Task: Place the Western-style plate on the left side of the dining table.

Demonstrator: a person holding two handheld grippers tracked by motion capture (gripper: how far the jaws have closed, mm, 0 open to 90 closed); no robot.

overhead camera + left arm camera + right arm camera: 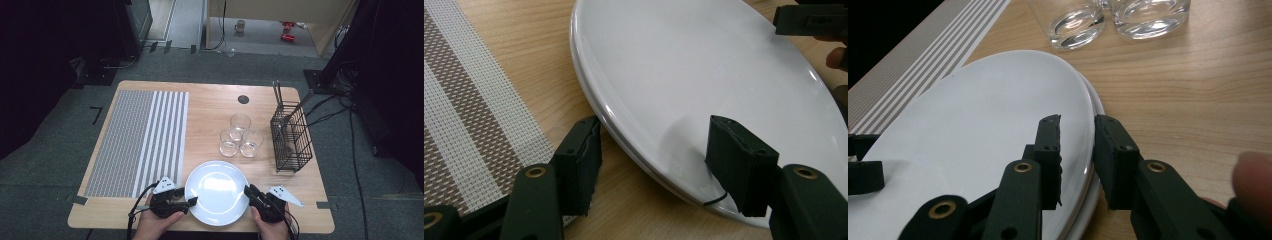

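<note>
— Lying flat, face up, your plate [217, 192] sits at the table's [210, 100] near edge; round, no long axis.
— Grippers?
— Your left gripper [659, 165] straddles its rim, spread; your right gripper [1078, 150] straddles the opposite rim, narrowly parted. Bare wood lies between plate and glasses [239, 136].

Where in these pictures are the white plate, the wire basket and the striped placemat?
white plate [217, 192], high view, on its flat middle.
wire basket [291, 137], high view, on its near side wall.
striped placemat [135, 142], high view, on the middle of the weave.
</note>
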